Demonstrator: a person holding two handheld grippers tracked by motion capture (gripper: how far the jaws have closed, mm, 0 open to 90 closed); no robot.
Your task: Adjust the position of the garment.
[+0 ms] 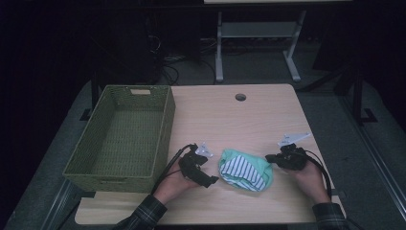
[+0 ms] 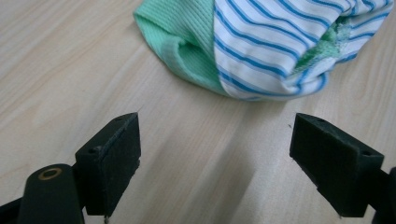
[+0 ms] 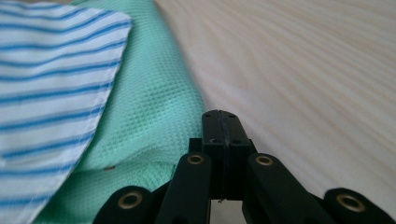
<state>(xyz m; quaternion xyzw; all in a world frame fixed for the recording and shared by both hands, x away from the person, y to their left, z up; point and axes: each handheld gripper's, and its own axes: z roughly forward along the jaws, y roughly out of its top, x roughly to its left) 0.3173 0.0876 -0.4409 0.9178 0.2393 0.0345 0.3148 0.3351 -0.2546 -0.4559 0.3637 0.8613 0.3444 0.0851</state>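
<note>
One basket, one bundle of cloth, two grippers at the table's near edge.

We see a green woven basket [image 1: 119, 136] at the table's [image 1: 249, 117] left w/ nothing visible inside; its near wall hides part of the floor. Folded cloth [image 1: 245, 170], mint green w/ a blue-striped white layer on top, lies on the wood btw. our hands, well right of the basket. Our left gripper [image 1: 205, 173] sits just left of it, jaws spread wide, nothing in them. Our right gripper [image 1: 269, 157] is at the cloth's right edge, jaws clenched together, gripping nothing; whether the tips touch the fabric we can't tell. The room behind is too dark to make out.
</note>
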